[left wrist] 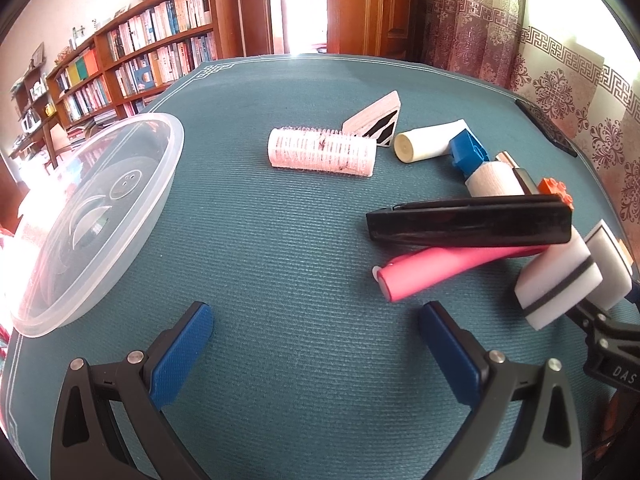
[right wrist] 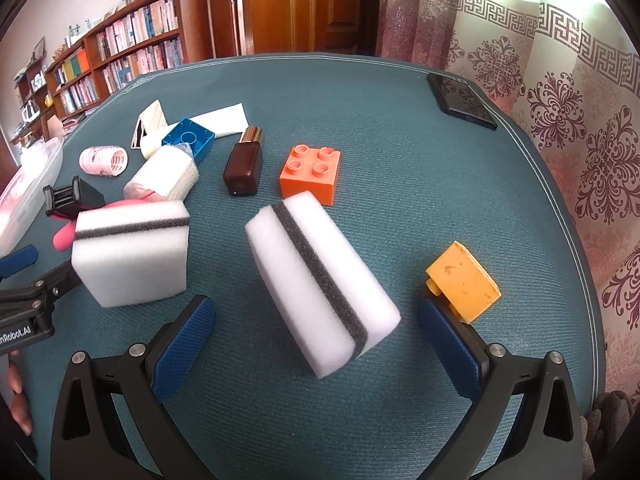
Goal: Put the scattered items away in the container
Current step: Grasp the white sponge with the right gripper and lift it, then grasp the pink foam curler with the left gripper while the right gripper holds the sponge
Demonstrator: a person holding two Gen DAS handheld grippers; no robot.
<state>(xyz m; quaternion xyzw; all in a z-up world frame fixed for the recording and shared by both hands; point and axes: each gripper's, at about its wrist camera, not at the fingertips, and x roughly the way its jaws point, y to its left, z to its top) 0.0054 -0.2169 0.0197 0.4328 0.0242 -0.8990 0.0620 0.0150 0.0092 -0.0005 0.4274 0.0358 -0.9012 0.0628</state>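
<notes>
Left wrist view: the left tongs (left wrist: 316, 340) hang low over the teal bench (left wrist: 280, 240), both blue pads spread wide with nothing between them but bare mat. They point across the bench toward the far door. To their left, at the bench edge, sits the clear plastic container (left wrist: 96, 220), empty as far as can be seen through its wall. Ahead lies a pink hair roller (left wrist: 322, 152), with a small wedge-shaped white and black item (left wrist: 374, 120) and a white cylinder (left wrist: 430, 140) beyond it. To the right, a black clip (left wrist: 470, 222) rests across a pink tube (left wrist: 440, 268), and a blue brick (left wrist: 468, 154) sits near a white cloth roll (left wrist: 496, 180).

In the right wrist view, the right tongs (right wrist: 316, 340) are likewise held low and level, spread wide and gripping nothing. A white sponge with a dark stripe (right wrist: 320, 284) lies slanted on the bench between the pads, its near end closest to the tongs; no contact with either pad shows. A second striped sponge (right wrist: 132, 252) stands to the left, just beside the left tongs' frame at the picture's edge. A yellow brick (right wrist: 464, 284) lies tilted just beyond the right pad. Farther out are an orange brick (right wrist: 310, 174), a small brown bottle (right wrist: 244, 168) and, near the far edge by the curtain, a dark phone (right wrist: 460, 100). Part of a hand (right wrist: 18, 392) shows at lower left.
</notes>
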